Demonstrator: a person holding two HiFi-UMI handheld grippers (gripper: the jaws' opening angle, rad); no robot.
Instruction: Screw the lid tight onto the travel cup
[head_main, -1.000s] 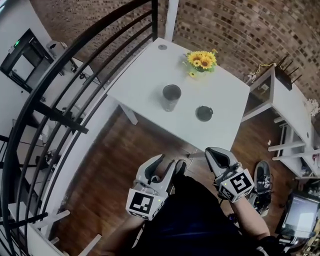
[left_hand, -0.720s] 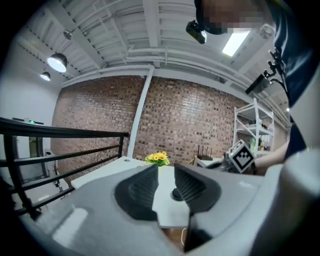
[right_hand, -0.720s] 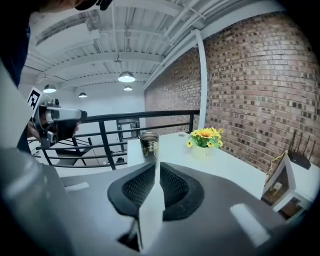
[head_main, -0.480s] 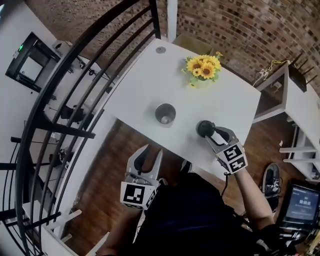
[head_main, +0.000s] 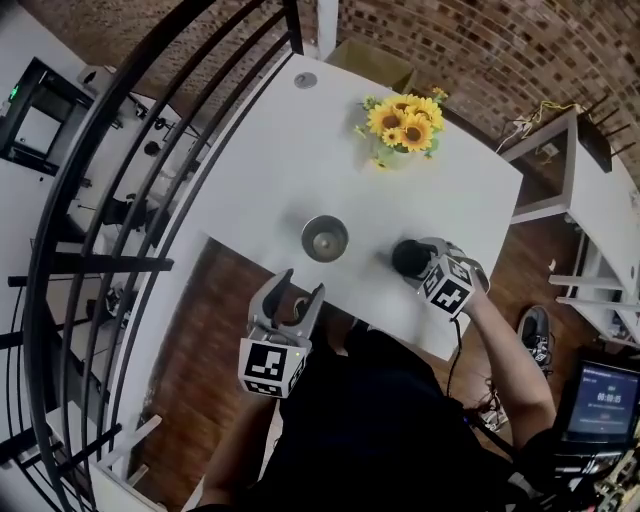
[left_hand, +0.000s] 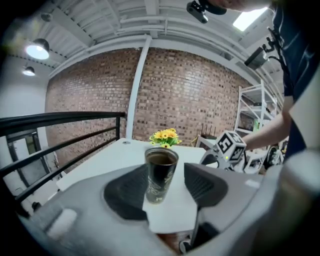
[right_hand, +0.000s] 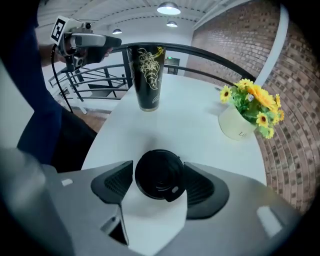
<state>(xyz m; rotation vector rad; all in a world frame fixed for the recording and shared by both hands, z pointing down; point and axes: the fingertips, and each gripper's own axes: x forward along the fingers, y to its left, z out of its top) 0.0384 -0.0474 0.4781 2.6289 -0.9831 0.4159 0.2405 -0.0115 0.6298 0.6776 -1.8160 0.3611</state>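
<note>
At lower centre-left of the head view, the left gripper (head_main: 286, 298) hangs at the near edge of the white table (head_main: 250, 170). Its jaws are apart, have just been opening wider, and hold nothing. It is aimed at the travel cup (head_main: 325, 238), which stands upright and uncapped a little beyond it, probably so the gripper can steady the cup. Right of the cup the lid (head_main: 405, 257) lies flat on the table. The right gripper (head_main: 420, 263) points steeply down over it, jaws also just opening, with a pad on either side and no visible squeeze, which looks like a set-up for lifting it. From overhead the marker cube hides that fit; the right gripper view shows the lid centred between the pads. It also shows the cup's gold leaf print, and the left gripper view shows the cup framed between its own pads.
</note>
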